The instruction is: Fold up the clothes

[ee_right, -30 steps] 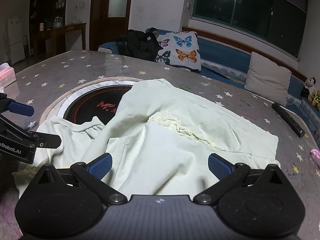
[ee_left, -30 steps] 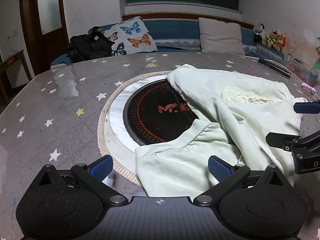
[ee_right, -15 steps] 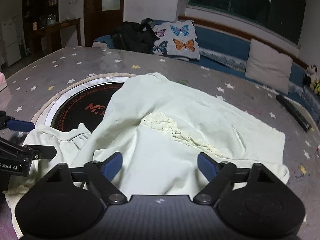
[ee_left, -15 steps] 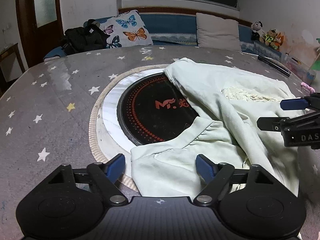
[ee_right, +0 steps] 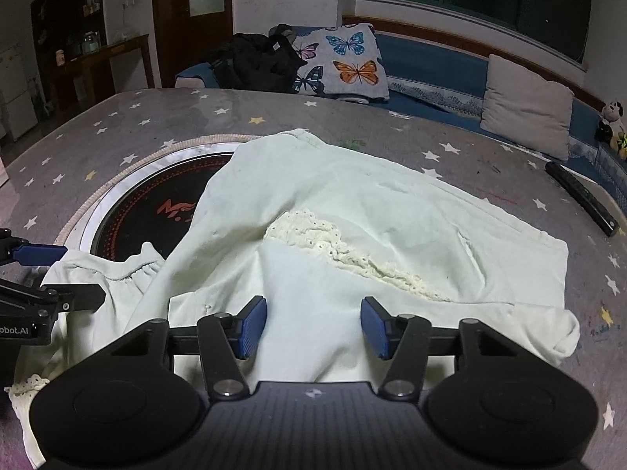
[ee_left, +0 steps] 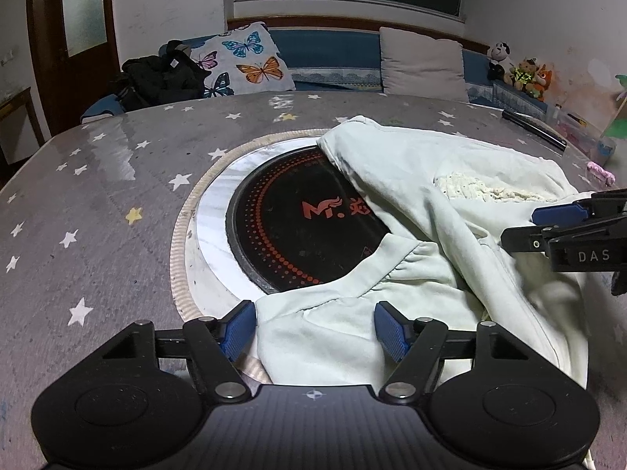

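Observation:
A pale green garment (ee_left: 450,243) with a cream lace trim (ee_right: 345,250) lies crumpled on the star-patterned table, partly over a black round hotplate (ee_left: 298,231). My left gripper (ee_left: 315,327) is open, its blue pads on either side of the garment's gathered near-left edge. My right gripper (ee_right: 313,325) is open with its pads astride a raised fold of the garment (ee_right: 392,227). Each gripper shows at the edge of the other's view, the right one in the left wrist view (ee_left: 564,227), the left one in the right wrist view (ee_right: 43,274).
A black remote (ee_right: 584,196) lies on the table at the far right. A sofa with a butterfly cushion (ee_left: 247,62), a grey pillow (ee_left: 423,62) and a black bag (ee_left: 160,74) stands behind the table. A small pink object (ee_left: 599,170) lies at the right edge.
Both grippers have moved forward over the garment and their jaws have narrowed around the cloth. The garment has not visibly shifted.

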The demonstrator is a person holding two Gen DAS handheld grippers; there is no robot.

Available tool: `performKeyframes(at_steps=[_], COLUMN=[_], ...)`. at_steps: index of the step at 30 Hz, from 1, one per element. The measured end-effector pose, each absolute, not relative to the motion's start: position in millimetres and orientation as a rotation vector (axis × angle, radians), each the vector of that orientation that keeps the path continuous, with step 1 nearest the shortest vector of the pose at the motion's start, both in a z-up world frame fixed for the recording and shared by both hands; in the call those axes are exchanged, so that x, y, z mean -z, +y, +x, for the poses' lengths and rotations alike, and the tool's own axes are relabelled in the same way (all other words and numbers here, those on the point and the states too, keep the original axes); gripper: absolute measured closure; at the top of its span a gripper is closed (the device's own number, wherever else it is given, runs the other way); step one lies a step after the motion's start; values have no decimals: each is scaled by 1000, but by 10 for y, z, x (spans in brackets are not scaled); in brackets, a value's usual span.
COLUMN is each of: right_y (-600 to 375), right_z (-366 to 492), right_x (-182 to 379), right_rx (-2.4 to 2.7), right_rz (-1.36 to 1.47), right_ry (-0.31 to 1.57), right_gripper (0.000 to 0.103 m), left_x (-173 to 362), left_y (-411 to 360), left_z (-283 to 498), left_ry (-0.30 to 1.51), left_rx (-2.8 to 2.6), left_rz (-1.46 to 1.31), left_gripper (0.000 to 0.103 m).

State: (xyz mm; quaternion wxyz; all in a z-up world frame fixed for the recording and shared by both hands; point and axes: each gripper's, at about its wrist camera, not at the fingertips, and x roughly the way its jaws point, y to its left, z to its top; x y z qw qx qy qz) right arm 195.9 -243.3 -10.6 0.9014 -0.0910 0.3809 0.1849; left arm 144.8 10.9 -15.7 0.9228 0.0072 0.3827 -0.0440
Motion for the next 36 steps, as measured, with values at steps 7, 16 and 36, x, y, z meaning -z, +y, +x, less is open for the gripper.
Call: performKeyframes(at_steps=[7,16,36], right_y=[-2436,-2538,-2959], right_z=[1999,1983,1584], right_x=[147,96,-230], right_rx=[-389,-403,-374], right_rz=[-174,-121,-36], right_ry=[804,798,671], right_gripper=[50,63,101], left_x=[161,123,183], left_y=[105,113,-7], left_z=[1472,1474,1547], left_ry=[786,772,753], left_rx=[93,88,148], left_rz=[21,18,36], left_gripper=[33,32,82])
